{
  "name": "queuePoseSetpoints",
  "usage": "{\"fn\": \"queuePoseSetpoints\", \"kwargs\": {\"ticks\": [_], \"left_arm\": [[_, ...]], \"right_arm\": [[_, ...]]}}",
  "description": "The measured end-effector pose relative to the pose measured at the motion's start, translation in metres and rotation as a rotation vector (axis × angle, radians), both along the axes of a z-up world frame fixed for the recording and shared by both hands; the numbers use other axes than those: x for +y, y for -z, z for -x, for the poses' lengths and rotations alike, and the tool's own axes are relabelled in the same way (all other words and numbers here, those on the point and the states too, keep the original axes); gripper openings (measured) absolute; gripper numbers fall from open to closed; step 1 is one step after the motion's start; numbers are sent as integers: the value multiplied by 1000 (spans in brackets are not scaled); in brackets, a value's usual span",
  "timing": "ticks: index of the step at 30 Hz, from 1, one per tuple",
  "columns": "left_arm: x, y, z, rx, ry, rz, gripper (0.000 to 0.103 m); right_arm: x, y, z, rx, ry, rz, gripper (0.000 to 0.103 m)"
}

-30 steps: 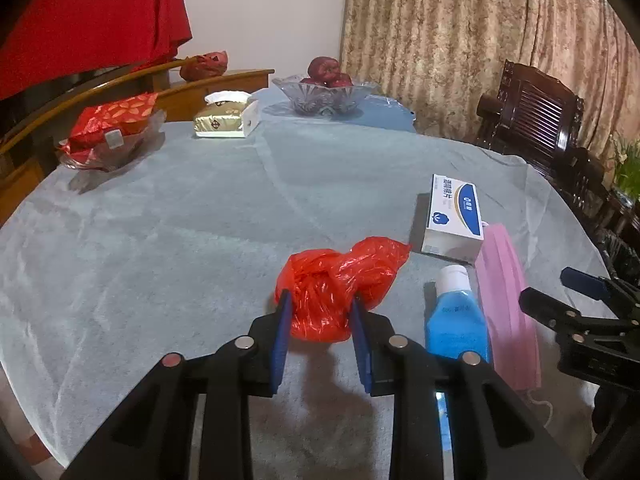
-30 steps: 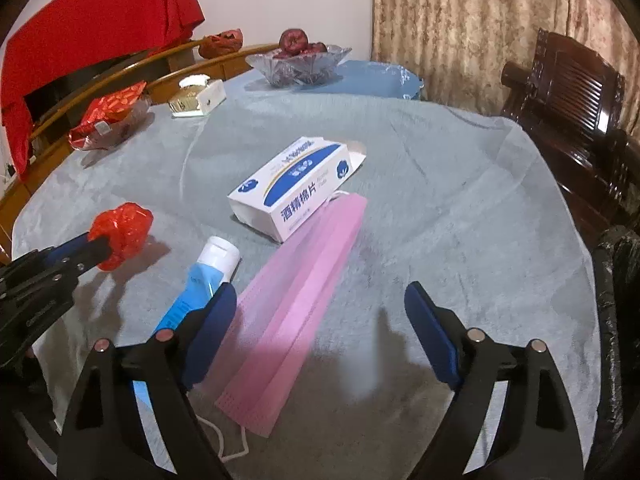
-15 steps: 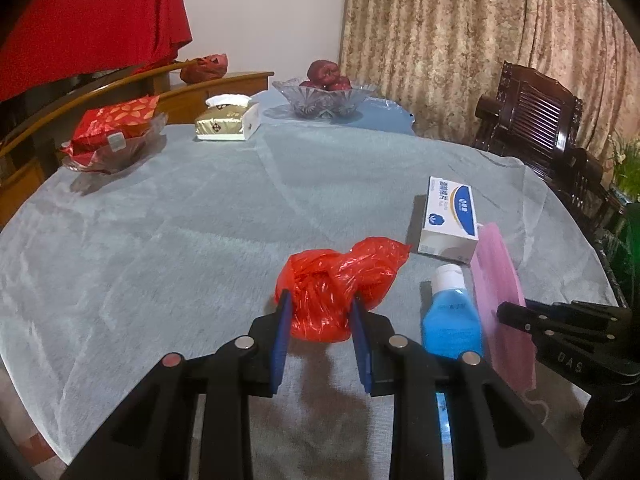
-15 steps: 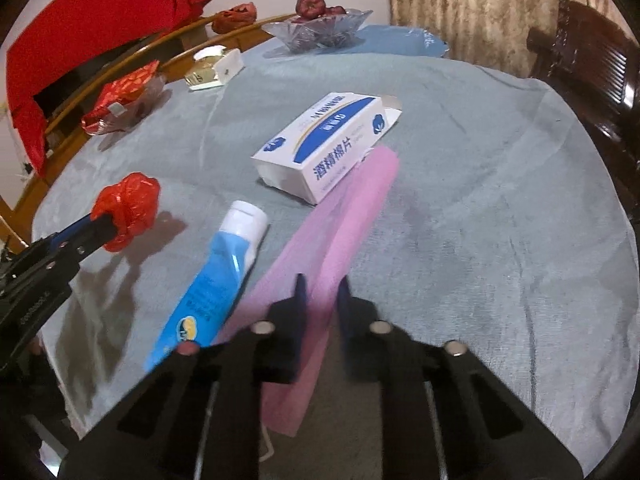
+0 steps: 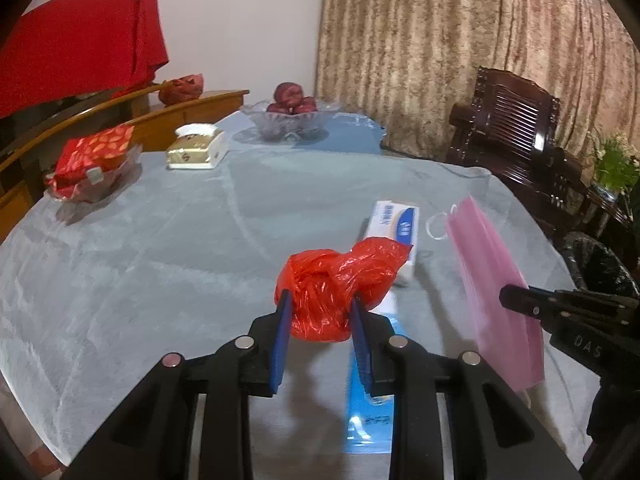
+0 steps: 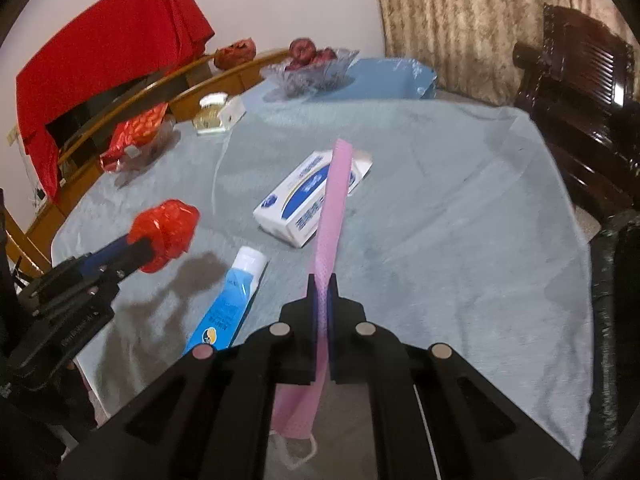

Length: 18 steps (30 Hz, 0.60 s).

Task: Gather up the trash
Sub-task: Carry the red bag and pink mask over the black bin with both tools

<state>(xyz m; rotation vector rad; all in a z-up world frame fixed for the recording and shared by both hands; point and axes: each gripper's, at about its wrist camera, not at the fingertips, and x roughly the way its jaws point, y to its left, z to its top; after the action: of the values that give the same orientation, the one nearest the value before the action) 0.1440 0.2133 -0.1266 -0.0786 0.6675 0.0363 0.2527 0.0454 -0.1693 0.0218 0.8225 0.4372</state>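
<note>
— Trash in both hands: left tongs [image 5: 320, 312] pinch the red plastic bag [image 5: 340, 280], right tongs [image 6: 322, 300] are pressed on the pink mask [image 6: 332, 208], both lifted off the bench [image 5: 160, 240].

— Next?

— Probably carry them to the black bin [image 5: 600, 268] at the right edge. The blue tube [image 6: 228, 300] and white box [image 6: 308, 196] lie uncollected.

Crumpled red plastic bag [image 5: 336, 284] and pink face mask [image 6: 330, 216], both lifted off the table.
</note>
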Motion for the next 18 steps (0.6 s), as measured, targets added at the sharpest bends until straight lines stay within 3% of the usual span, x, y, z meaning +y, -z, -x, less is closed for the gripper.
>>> {"fn": "queuePoseSetpoints", "kwargs": {"ticks": [18], "left_arm": [[-103, -37, -13, -66, 194, 25, 28]], "right_arm": [[-95, -67, 32, -159, 129, 2, 3]]}}
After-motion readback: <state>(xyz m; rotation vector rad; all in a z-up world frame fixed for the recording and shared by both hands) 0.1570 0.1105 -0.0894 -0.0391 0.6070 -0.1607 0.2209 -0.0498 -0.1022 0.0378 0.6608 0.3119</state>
